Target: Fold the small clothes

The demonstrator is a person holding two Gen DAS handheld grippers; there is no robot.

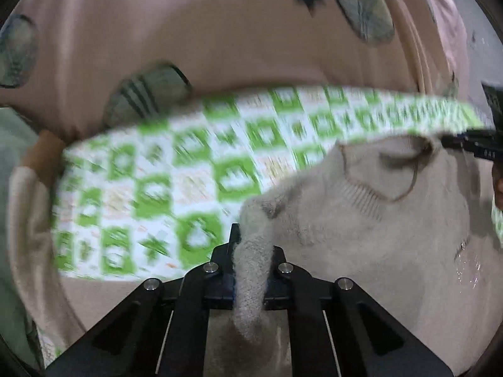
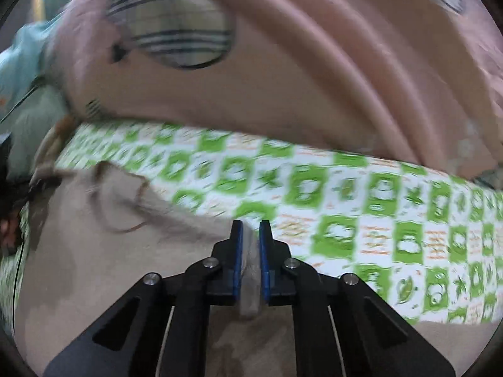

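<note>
1. No brand or readable writing shows; the print on the green-and-white checked cloth (image 1: 151,188) is too blurred to read.
2. The left gripper (image 1: 251,245) points steeply down, its fingers clamped on a fold of the cream fleece garment with ribbed collar (image 1: 393,220).
3. The garment lies on the checked cloth, collar towards its far edge, beside pink bedding (image 1: 220,37).
4. The right gripper (image 2: 251,238) angles down likewise, its blue pads (image 2: 238,251) pinching the garment's edge.
</note>
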